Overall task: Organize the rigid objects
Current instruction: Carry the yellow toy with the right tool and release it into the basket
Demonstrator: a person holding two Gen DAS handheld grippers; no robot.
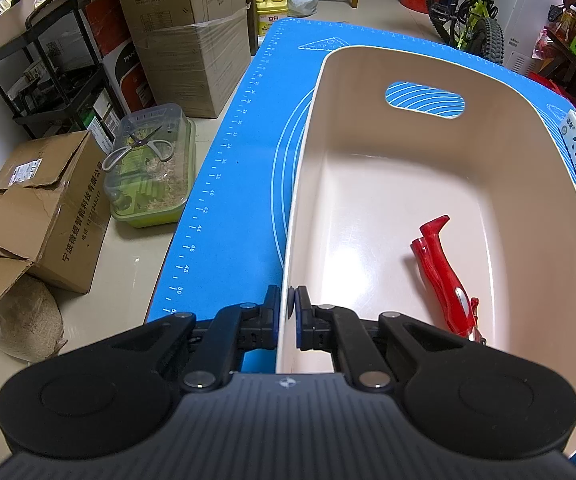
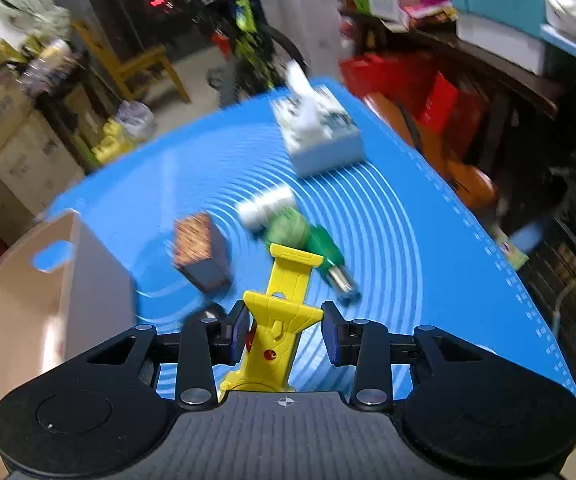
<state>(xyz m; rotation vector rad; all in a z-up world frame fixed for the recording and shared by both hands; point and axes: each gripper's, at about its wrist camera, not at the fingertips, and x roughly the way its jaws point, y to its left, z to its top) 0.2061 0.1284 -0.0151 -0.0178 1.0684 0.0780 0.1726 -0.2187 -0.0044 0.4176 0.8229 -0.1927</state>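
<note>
In the left wrist view, a beige plastic bin (image 1: pixel 527 128) stands on the blue mat (image 1: pixel 228 200). My left gripper (image 1: pixel 288 302) is shut on the bin's near left rim, one pad inside the wall and one outside. A red toy piece (image 1: pixel 445 276) lies on the bin's floor. In the blurred right wrist view, my right gripper (image 2: pixel 284 316) is shut on a yellow plastic toy piece (image 2: pixel 289 276), held above the mat (image 2: pixel 407 220) and pointing away. The bin (image 2: pixel 48 280) sits at the left of that view.
On the mat beyond the yellow piece lie a dark box with a brown top (image 2: pixel 202 252), a white bottle (image 2: pixel 266 204), a green bottle (image 2: pixel 307 240) and a tissue box (image 2: pixel 319 136). Cardboard boxes and a bicycle crowd the floor around the table.
</note>
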